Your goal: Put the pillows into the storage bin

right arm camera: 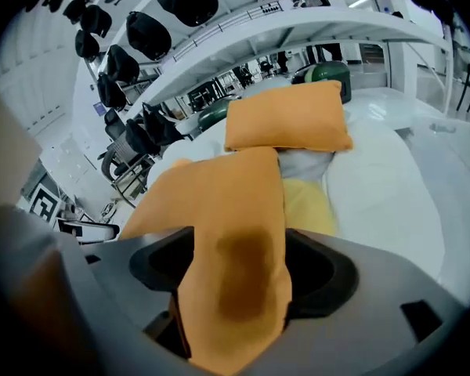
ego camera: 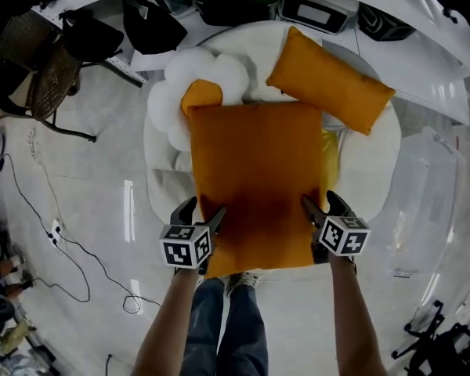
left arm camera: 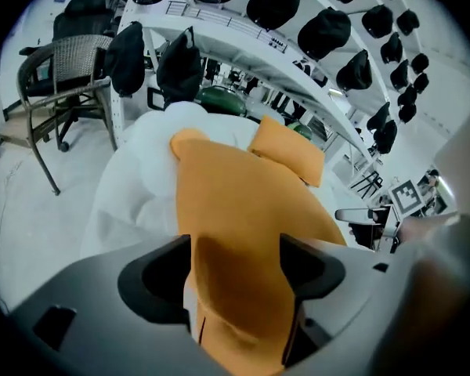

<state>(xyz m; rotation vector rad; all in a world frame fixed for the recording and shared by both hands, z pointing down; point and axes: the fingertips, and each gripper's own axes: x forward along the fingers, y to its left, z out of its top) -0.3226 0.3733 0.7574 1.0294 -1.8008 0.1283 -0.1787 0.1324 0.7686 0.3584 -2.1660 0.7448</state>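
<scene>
A large orange pillow [ego camera: 254, 182] lies flat over a white round cushion seat [ego camera: 372, 163], its near edge hanging past the seat. My left gripper [ego camera: 201, 212] is at its near left corner and my right gripper [ego camera: 323, 204] at its near right corner. In the left gripper view [left arm camera: 235, 265] and the right gripper view [right arm camera: 239, 276] the jaws stand wide with the pillow's corner [left arm camera: 235, 288] [right arm camera: 235, 288] filling the gap. A second orange pillow [ego camera: 329, 81] rests at the far right of the seat. A yellow pillow [ego camera: 330, 159] peeks out underneath.
A white cloud-shaped cushion [ego camera: 196, 81] lies at the seat's far left. A clear plastic bin [ego camera: 431, 202] stands on the floor to the right. A wicker chair [ego camera: 39, 73] is at the left, cables [ego camera: 70, 249] run over the floor, and a shelf [ego camera: 321, 10] is behind.
</scene>
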